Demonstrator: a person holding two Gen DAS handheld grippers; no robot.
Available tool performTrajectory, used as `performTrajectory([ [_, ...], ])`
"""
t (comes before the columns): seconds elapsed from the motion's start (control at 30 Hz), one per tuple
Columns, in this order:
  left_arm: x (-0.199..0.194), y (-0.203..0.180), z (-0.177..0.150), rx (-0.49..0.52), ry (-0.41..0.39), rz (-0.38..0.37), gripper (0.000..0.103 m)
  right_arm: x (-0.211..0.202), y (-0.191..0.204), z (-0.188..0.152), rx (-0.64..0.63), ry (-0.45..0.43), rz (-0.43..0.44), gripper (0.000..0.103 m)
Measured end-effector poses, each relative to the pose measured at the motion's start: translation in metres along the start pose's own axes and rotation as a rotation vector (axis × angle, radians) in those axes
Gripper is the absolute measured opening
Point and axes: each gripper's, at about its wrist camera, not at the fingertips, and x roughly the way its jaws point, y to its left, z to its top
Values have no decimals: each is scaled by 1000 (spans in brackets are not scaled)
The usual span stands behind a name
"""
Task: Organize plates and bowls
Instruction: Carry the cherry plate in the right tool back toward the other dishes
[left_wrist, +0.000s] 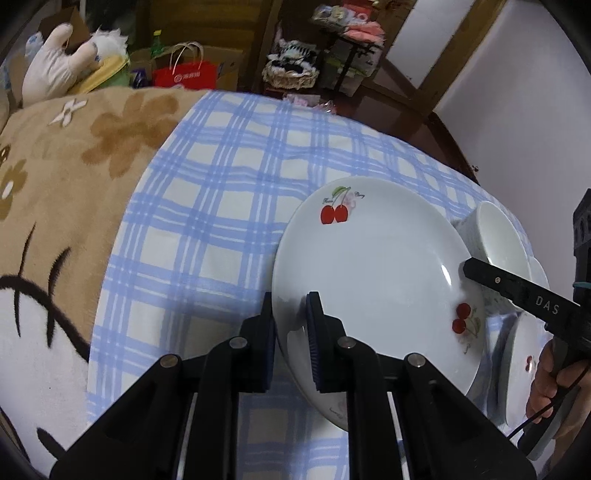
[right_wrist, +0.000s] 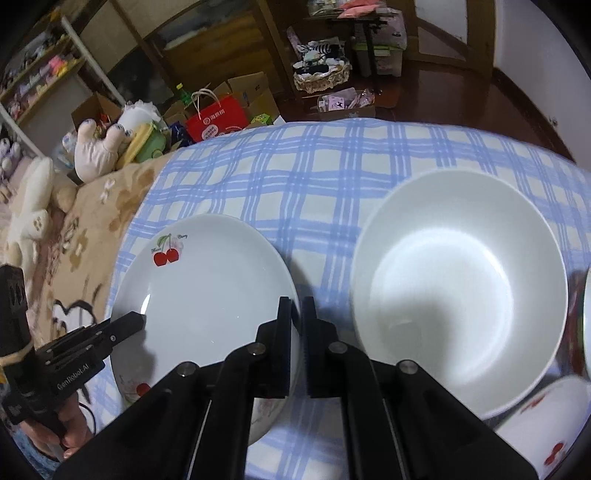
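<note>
A white plate with red cherries (left_wrist: 369, 258) hangs tilted above the blue checked cloth, held at two sides. My left gripper (left_wrist: 290, 310) is shut on its near left rim, one pad above and one below. My right gripper (right_wrist: 297, 310) is shut on the opposite rim of the same plate (right_wrist: 207, 291). In the left wrist view the right gripper (left_wrist: 467, 267) reaches in from the right. In the right wrist view the left gripper (right_wrist: 135, 321) comes in from the left. A large plain white bowl (right_wrist: 458, 288) stands just right of the plate; its rim also shows as the bowl (left_wrist: 495, 236).
More cherry-printed dishes (right_wrist: 546, 424) lie at the lower right, another plate (left_wrist: 517, 350) under the lifted one. The checked cloth (right_wrist: 332, 177) covers the surface; a brown floral blanket (left_wrist: 74, 166) lies to the left. Plush toys (right_wrist: 99, 147) and a red bag (right_wrist: 218, 118) sit beyond.
</note>
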Motion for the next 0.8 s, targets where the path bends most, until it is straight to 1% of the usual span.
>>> performTrajectory([
  [0.07, -5, -1, -2, -10, 1, -21, 14, -9, -2, -5, 3, -13, -1, 7],
  [0.13, -10, -6, -5, 8, -5, -14, 14, -17, -3, -9, 9, -15, 5, 7],
  [0.23, -20, -13, -8, 17, -9, -26, 14, -30, -4, -16, 6, -30, -2, 7],
  [0.37, -34, -23, -13, 35, -25, -32, 14, -52, -8, -27, 29, -55, 10, 6],
  [0.53, -52, -35, -28, 48, -26, -50, 14, -82, -12, -45, 32, -85, -4, 6],
  [0.8, -82, -57, -54, 87, -39, -53, 14, -122, -18, -80, 45, -124, -11, 6],
])
